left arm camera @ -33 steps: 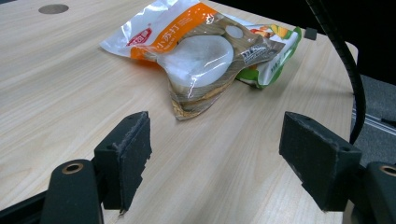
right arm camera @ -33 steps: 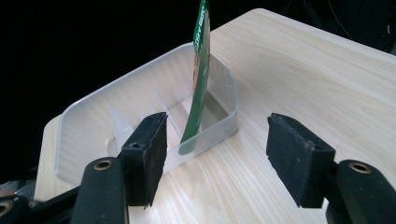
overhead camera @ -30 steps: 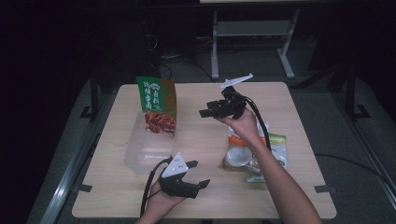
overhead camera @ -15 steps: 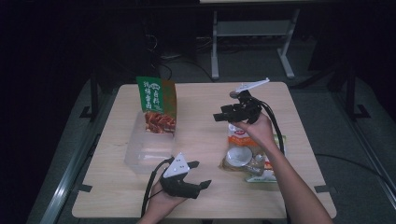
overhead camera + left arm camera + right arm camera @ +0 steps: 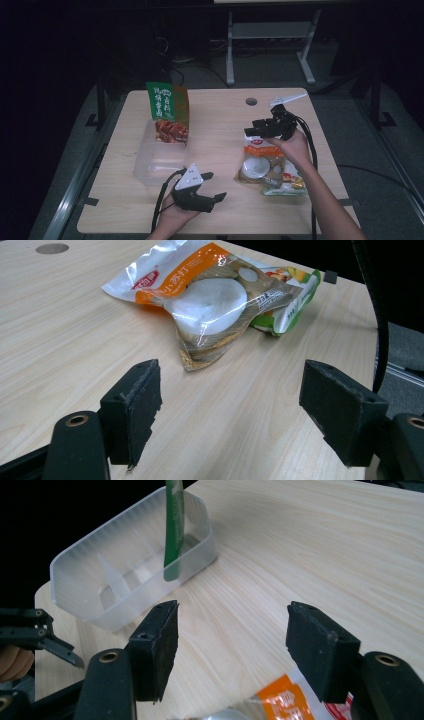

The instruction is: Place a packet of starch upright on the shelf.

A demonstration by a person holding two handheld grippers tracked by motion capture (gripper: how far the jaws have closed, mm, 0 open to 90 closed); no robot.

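Right gripper [image 5: 259, 131] over top edge of snack packets [image 5: 267, 167], lower right of worktop [image 5: 220, 120] – jaws spread, empty. Left gripper [image 5: 212, 187] lower centre, jaws spread, idle. Advice: drop onto orange packet's edge, pinch top one only – clear bin [image 5: 157, 157] left of centre.

Hand-held gripper [image 5: 230, 405] jaws apart, empty; orange snack bag [image 5: 210, 300] ahead on table [image 5: 65, 330].

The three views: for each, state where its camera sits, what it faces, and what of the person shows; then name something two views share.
High view: above the table, looking down; forearms, both claws.
Left gripper view: on the left claw, facing the snack packets.
Right gripper view: on the right claw, facing the clear bin with the green bag.
Shared: both gripper views show the orange packet.
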